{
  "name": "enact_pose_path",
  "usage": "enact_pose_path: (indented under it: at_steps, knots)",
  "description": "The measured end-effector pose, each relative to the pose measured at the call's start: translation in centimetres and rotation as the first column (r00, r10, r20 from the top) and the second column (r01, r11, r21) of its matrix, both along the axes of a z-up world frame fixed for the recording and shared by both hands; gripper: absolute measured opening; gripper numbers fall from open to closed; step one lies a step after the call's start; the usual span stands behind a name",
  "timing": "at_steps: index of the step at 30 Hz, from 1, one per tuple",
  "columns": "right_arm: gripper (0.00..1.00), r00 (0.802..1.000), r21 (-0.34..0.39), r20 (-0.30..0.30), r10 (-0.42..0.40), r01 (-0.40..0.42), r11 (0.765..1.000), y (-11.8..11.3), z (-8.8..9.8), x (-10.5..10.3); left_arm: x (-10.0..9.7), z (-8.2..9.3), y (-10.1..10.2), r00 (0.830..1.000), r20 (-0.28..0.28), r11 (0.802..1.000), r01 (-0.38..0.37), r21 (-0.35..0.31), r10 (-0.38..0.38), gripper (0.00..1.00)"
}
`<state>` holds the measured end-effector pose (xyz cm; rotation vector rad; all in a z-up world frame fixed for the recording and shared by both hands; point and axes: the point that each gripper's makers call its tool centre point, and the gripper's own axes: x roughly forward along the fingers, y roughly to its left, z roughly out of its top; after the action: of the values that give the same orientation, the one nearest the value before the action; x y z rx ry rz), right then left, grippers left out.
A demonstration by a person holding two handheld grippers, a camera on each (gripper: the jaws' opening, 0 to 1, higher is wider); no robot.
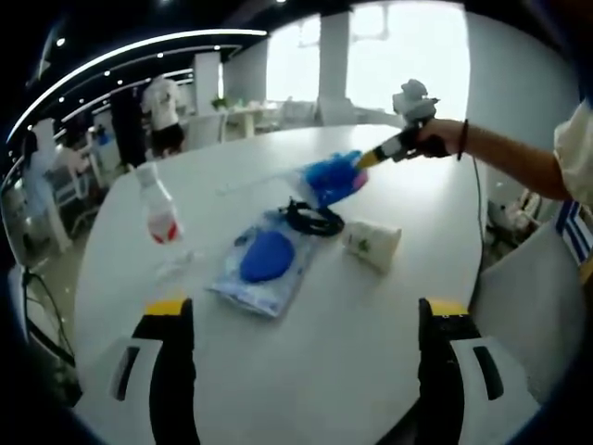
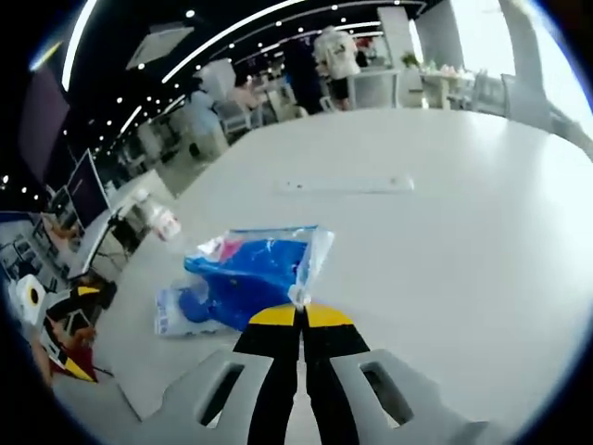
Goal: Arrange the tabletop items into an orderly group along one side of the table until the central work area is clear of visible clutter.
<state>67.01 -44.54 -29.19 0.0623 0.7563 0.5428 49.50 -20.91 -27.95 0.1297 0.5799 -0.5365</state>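
Note:
My right gripper is shut on the corner of a clear plastic bag with blue contents, holding it just above the white table. From the left gripper view, that gripper reaches in from the right in a person's hand, with the blue bag hanging at its tip. My left gripper stands open near the table's edge with nothing between its jaws. Ahead of it lie a second flat blue bag, a coiled black cable, a white paper cup on its side and an upright bottle with a red label.
A thin white strip lies further across the table. The bottle and the second bag lie beyond the held bag. Several people stand among desks and chairs at the back. A white chair is at the table's right.

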Motion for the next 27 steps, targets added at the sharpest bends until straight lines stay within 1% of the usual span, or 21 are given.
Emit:
enact_pose_path:
  at_steps: [3, 9, 15, 17, 18, 24, 27]
  knots:
    - [0.01, 1.0, -0.026, 0.009, -0.002, 0.003, 1.0, -0.9, -0.1, 0.4, 0.0, -0.1, 0.0, 1.0, -0.004, 1.0, 0.001, 0.001, -0.001, 0.98]
    - [0.01, 1.0, -0.05, 0.01, -0.01, 0.011, 0.999, -2.5, -0.5, 1.1, 0.0, -0.2, 0.1, 1.0, -0.007, 1.0, -0.001, 0.003, 0.001, 0.98]
    - [0.01, 1.0, -0.074, -0.002, -0.019, 0.019, 0.997, -4.0, -1.1, 1.9, 0.1, -0.2, 0.3, 1.0, -0.008, 1.0, -0.007, 0.008, 0.007, 0.98]
    - [0.01, 1.0, -0.087, -0.004, -0.018, 0.017, 0.996, -4.3, -1.3, 2.1, 0.1, -0.3, 0.4, 1.0, -0.011, 1.0, -0.009, 0.01, 0.009, 0.98]
    - [0.01, 1.0, -0.105, -0.006, -0.009, 0.009, 0.994, -4.6, -1.4, 2.3, 0.0, -0.4, 0.4, 1.0, -0.014, 1.0, -0.011, 0.012, 0.011, 0.98]
    - [0.01, 1.0, -0.139, -0.005, -0.004, 0.003, 0.99, -6.0, -1.1, 3.5, 0.1, -0.6, 0.5, 1.0, -0.023, 1.0, -0.013, 0.014, 0.014, 0.98]
    - [0.01, 1.0, -0.168, 0.002, 0.005, -0.005, 0.986, -6.7, -1.0, 4.0, 0.0, -0.7, 0.4, 1.0, -0.026, 1.0, -0.013, 0.018, 0.013, 0.98]
